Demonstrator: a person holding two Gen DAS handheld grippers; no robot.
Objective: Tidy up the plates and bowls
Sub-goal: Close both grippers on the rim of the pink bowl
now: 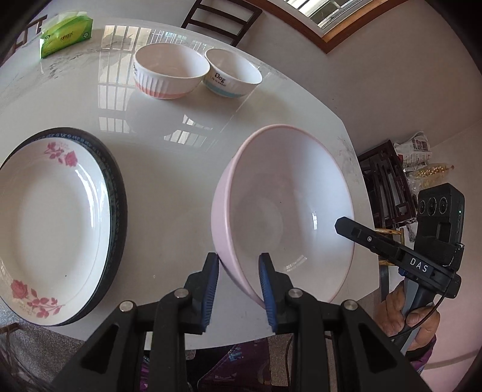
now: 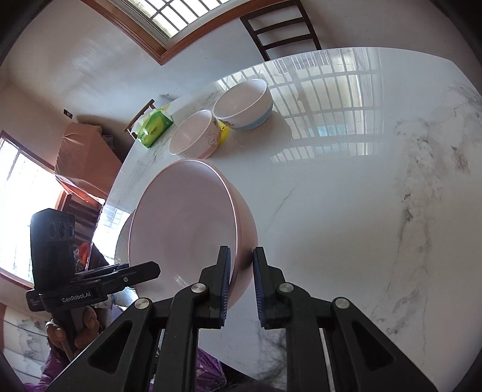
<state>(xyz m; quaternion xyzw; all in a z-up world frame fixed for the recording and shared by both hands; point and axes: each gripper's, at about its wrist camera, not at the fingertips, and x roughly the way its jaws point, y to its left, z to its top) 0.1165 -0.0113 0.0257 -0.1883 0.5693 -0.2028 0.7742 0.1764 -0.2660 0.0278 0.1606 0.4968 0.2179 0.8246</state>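
Note:
A large pink bowl is held tilted above the white marble table. My left gripper is shut on its near rim, one blue pad inside and one outside. My right gripper is shut on the opposite rim of the same pink bowl. A white plate with red roses lies on a dark-rimmed plate at the left. Two small bowls stand at the far side: a ribbed one with a pink band and one with a blue band.
A green tissue pack lies at the table's far left corner. A dark chair stands behind the table. A dark wooden stool with newspaper stands off the right edge. The table's edge runs close under the pink bowl.

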